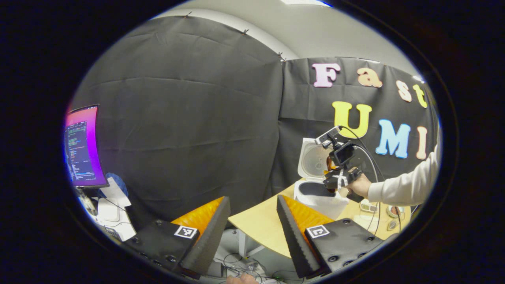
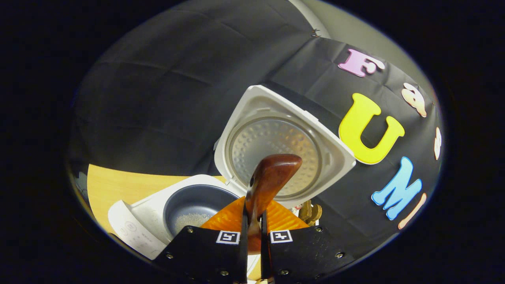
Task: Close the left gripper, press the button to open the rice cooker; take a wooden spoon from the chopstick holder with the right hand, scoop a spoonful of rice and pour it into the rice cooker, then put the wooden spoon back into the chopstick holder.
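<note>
Your right gripper (image 2: pixel 253 227) pinches the wooden spoon (image 2: pixel 268 181) between both fingers, its bowl raised before the open lid (image 2: pixel 276 146) of the rice cooker (image 2: pixel 158 209), which sits on the pale wooden table (image 1: pixel 260 225) against the black cloth wall (image 1: pixel 189 110). Rice lies in the cooker's dark pot (image 2: pixel 193 207). Your left gripper (image 1: pixel 252 228) hangs spread at the table's near edge, well apart from the cooker; a lit monitor (image 1: pixel 83 146) stands far to its left

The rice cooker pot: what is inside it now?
In the right gripper view, the open rice cooker has a little pile of white rice on the pot's bottom. The right gripper and its wooden spoon cover the pot's right part.
</note>
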A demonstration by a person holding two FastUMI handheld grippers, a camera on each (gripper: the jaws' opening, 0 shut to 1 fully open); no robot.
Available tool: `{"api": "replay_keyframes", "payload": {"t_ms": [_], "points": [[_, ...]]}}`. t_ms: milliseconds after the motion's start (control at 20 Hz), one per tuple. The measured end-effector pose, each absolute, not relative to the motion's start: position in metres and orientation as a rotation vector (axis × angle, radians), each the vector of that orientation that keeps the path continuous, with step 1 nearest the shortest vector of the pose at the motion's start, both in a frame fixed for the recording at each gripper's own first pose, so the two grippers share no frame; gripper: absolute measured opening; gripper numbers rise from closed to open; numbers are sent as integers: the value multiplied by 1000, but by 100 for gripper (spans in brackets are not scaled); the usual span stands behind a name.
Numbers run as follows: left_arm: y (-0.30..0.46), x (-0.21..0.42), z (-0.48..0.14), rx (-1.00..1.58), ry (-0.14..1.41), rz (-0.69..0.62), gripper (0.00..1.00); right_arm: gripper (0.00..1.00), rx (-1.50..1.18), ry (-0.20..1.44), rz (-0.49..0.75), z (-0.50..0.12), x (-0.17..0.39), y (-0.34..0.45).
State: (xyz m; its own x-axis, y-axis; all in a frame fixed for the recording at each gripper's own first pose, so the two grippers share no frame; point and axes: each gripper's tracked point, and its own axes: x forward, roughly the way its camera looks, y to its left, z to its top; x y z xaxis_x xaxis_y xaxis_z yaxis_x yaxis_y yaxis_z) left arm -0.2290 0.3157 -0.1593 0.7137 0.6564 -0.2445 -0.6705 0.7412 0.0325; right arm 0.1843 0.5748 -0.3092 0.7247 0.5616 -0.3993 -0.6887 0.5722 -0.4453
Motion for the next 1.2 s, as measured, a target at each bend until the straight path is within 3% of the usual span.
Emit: {"api": "replay_keyframes", "payload": {"t_ms": [200,600,700,800,850,950,1050,1200], "points": [[316,-230,-153,-51,221,701,84,14,-389,291,764,-271,170,554],[309,-228,-130,-32,157,601,84,13,127,469,673,-199,152,468],[301,-219,-125,-38,143,562,87,13,225,493,639,-190,148,433],[292,-207,-125,-37,131,521,84,13,323,509,583,-178,148,387],[286,-201,-124,-39,128,502,95,13,355,506,552,-171,148,363],[274,-189,-125,-47,119,464,95,13,373,486,492,-164,150,315],[261,-180,-128,-46,124,438,84,13,383,474,437,-164,151,260],[232,-162,-124,-43,122,406,84,13,429,467,353,-170,158,184]]}}
